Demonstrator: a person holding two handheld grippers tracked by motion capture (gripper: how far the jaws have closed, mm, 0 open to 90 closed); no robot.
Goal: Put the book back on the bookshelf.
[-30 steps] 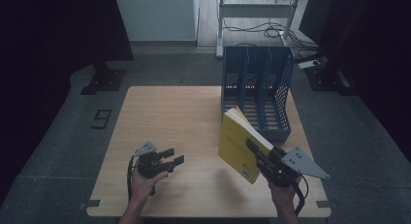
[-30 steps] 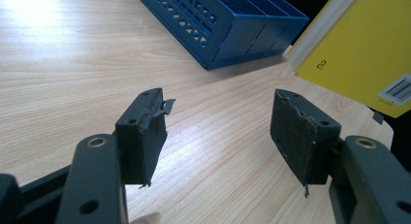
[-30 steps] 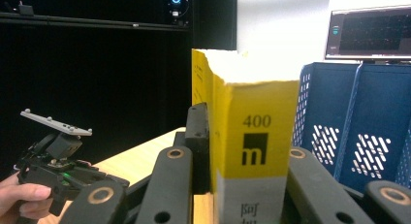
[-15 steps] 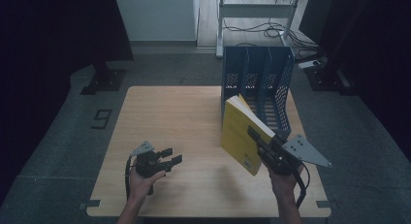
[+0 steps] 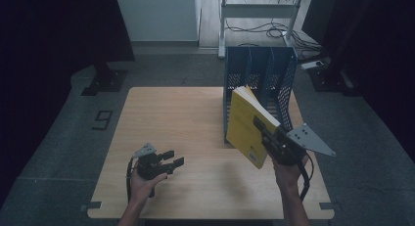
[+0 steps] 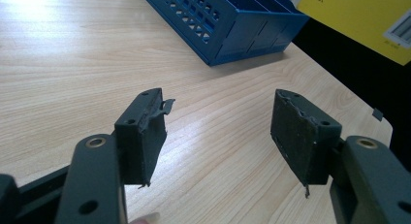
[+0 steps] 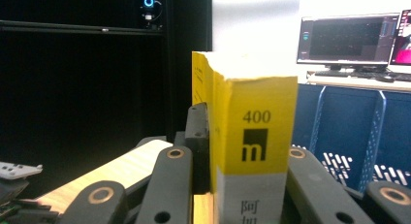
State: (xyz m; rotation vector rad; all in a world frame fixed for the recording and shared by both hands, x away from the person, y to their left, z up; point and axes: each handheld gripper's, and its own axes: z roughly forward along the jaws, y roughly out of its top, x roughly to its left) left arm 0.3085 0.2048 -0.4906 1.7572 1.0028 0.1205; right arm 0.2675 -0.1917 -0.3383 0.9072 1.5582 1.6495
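Since a second ago, the book (image 5: pixel 247 125) is being carried higher and closer to the rack (image 5: pixel 259 81), its top edge now overlapping the rack's front where before it hung lower and nearer the table's front edge. The left gripper (image 5: pixel 172 157) is being kept where it was.

The book, yellow with a grey band at the foot of its spine, is being held clear of the table (image 5: pixel 176 118), tilted, just in front of the rack and slightly to its left. It is being pinched across its thickness by the right gripper (image 5: pixel 262 130), the jaws being pressed against both covers near the spine's lower end. In the right gripper view the book (image 7: pixel 247 132) is seen spine-on, clamped between the two black jaws, with the rack (image 7: pixel 349 132) showing behind it to the right.

The rack, blue with perforated walls and upright compartments, is standing at the far right of the table. No compartment is yet being entered by the book.

Well to the left of the rack, near the table's front edge, the left gripper (image 6: pixel 218 132) is being held low over the bare wood, its jaws spread wide with nothing between them. In its own view the rack (image 6: pixel 228 20) and a corner of the book (image 6: pixel 363 15) are seen beyond.
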